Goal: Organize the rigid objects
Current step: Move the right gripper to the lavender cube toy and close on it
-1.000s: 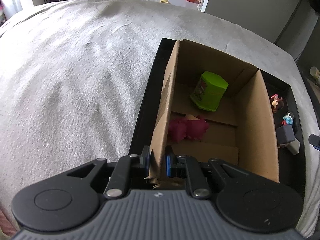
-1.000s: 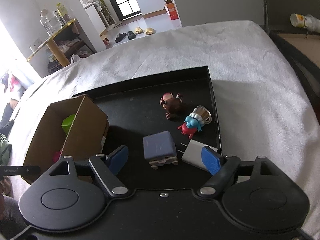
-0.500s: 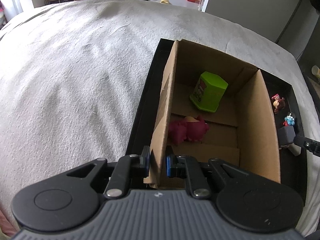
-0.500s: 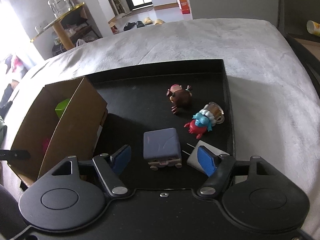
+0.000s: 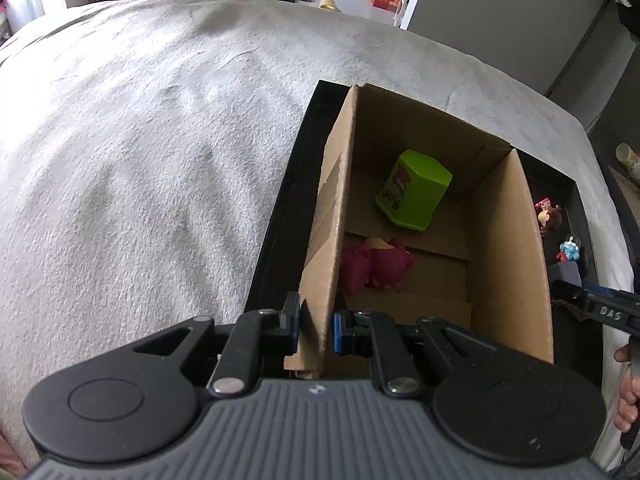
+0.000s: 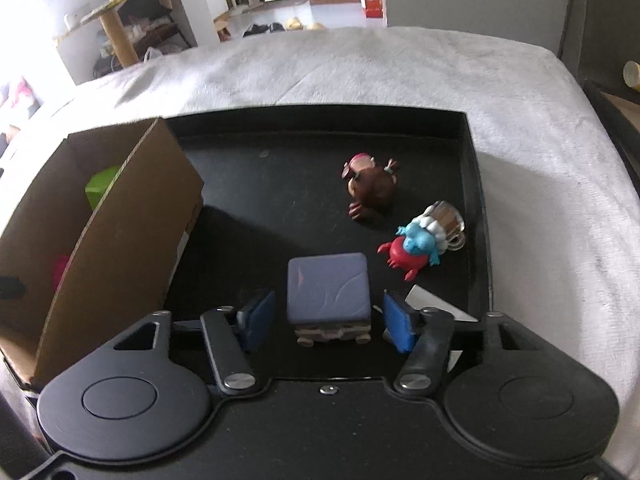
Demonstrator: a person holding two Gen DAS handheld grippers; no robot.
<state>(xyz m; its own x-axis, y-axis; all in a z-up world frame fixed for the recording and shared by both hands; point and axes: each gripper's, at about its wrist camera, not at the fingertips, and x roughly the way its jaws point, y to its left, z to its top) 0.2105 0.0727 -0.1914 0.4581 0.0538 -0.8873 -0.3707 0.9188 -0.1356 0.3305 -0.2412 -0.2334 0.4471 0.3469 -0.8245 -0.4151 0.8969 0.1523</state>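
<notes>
An open cardboard box (image 5: 512, 256) stands in a black tray (image 5: 280, 216), with a green block (image 5: 414, 190) and a magenta figure (image 5: 376, 266) inside. My left gripper (image 5: 316, 324) is shut on the box's near left wall. In the right wrist view, a purple cube toy on wheels (image 6: 328, 294) sits on the tray (image 6: 304, 184) between my right gripper's (image 6: 326, 318) blue pads (image 6: 396, 320). Its jaws are closing, with small gaps still showing on both sides of the cube. The box (image 6: 120, 232) stands to the left.
A brown figure (image 6: 372, 188), a blue-and-red figure with a small mug (image 6: 420, 244) and a white flat piece (image 6: 436, 306) lie on the tray's right part. White fleece cloth (image 5: 140, 160) covers the surface around the tray. A hand (image 5: 628, 396) shows at the right edge.
My right gripper has moved forward and down over the purple cube and its jaws have narrowed around it. My left gripper keeps its hold on the box wall.
</notes>
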